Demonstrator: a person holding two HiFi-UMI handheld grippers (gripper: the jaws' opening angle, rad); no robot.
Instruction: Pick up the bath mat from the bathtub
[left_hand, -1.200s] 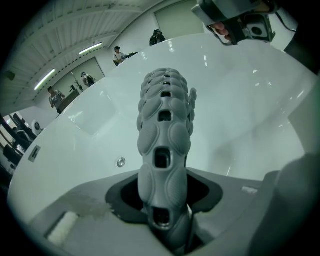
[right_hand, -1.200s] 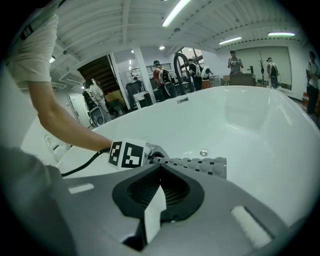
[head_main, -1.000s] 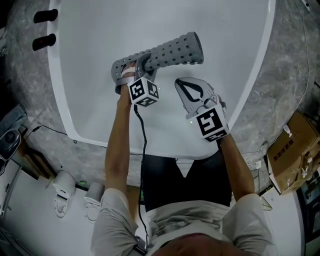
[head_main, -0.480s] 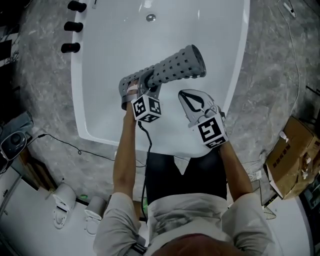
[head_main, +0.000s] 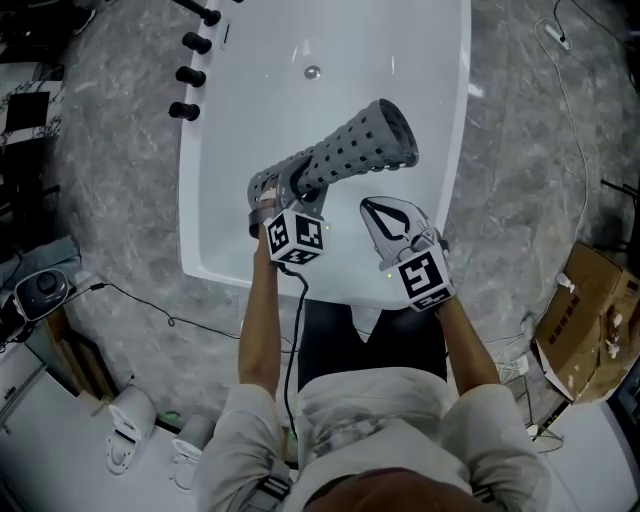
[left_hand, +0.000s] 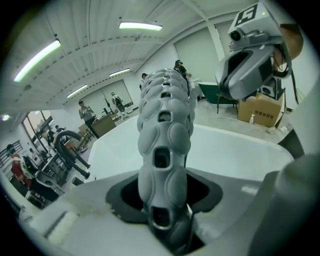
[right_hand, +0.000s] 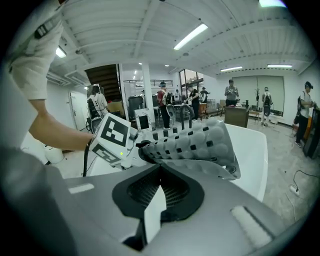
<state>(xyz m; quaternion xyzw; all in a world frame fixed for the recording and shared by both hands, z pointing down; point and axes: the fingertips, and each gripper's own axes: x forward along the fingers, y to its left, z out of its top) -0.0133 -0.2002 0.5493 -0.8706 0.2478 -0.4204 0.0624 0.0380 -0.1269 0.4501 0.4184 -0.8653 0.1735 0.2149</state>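
Bath mat rolled, end pinched in left gripper jaws, right gripper jaws pressed together alongside

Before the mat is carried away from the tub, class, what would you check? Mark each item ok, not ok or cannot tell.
1. Left gripper clamped on the bath mat: ok.
2. Mat rolled in a tight tube, not unrolling: ok.
3. Mat clear of the bathtub: ok, the left gripper view shows its far end above the rim.
4. Right gripper empty, jaws together: ok.
5. Right gripper apart from the mat: ok.
6. Mat no longer dripping: cannot tell.
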